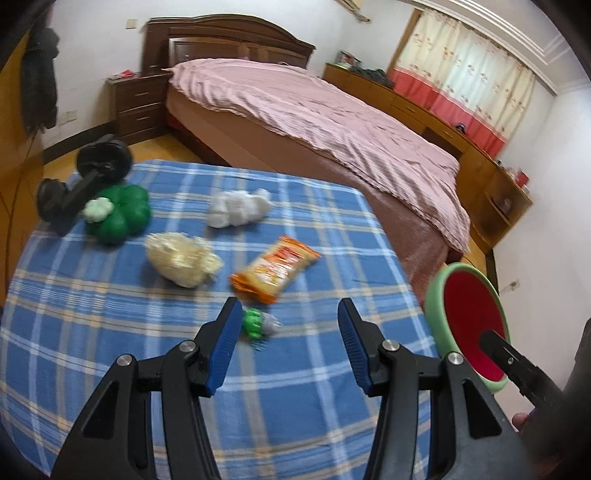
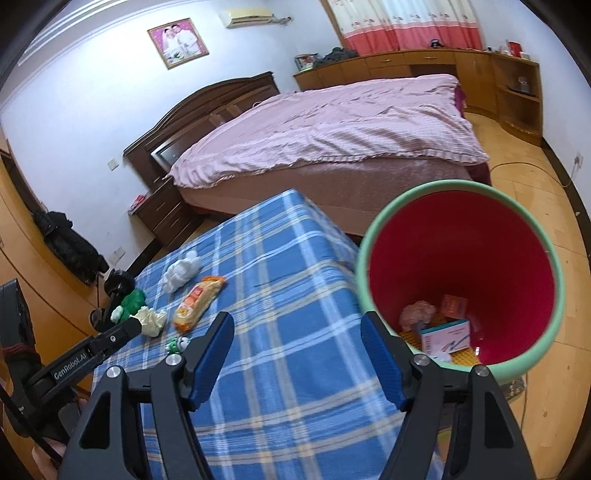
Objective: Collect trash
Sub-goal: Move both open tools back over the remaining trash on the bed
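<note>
Left gripper [image 1: 286, 343] hangs wide and empty over the desk [image 1: 110, 369]; right gripper [image 2: 297, 354] gapes too. Nearest, the small green wrapper [image 1: 255, 323] could skid; farther, the orange packet [image 1: 275, 267] might miss the bin [image 2: 554, 295] at right.

The left wrist view looks forward and down along the left gripper [image 1: 286, 343] from just above the near edge of the surface [image 1: 110, 332], facing the headboard end of the bed [image 1: 332, 122], with the curtain [image 1: 461, 74] at upper right. The right wrist view sits further right and a little higher, behind the right gripper [image 2: 297, 354], looking across the surface's right corner toward the bed [image 2: 332, 122] and down into the bin [image 2: 461, 273] close below. Both views share the checked surface [image 2: 280, 295], the orange packet [image 1: 275, 267] [image 2: 199, 304], the white wad [image 1: 238, 208] [image 2: 181, 275], the bin [image 1: 467, 321], the bed and the curtain [image 2: 406, 22].
</note>
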A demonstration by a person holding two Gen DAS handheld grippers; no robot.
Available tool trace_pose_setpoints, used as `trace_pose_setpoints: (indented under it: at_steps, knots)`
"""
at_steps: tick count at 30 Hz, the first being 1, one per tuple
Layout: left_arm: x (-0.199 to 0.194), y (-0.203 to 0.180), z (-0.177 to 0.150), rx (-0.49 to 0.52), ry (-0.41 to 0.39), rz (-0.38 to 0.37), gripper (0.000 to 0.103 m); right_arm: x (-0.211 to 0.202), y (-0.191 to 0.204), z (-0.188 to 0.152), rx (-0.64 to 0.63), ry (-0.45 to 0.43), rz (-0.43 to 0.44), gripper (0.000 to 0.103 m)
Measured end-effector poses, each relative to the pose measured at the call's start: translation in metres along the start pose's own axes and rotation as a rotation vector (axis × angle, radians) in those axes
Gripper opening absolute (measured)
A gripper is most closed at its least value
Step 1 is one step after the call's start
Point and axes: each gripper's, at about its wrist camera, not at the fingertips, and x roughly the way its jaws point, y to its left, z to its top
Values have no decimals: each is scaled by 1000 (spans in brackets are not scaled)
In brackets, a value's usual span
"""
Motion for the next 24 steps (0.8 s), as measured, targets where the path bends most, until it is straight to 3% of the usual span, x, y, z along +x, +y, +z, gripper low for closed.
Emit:
trace_pose_setpoints:
  at_steps: [14, 16, 24]
  knots:
    - [11, 65, 21, -74, -12, 90, 54, 41, 54, 6, -57, 47, 49, 74]
    - [15, 72, 23, -87, -11, 100, 58, 47, 58, 7, -58, 52, 52, 74]
    - [38, 94, 37, -145, -27, 135, 59, 71, 61, 6, -36, 90, 45, 74]
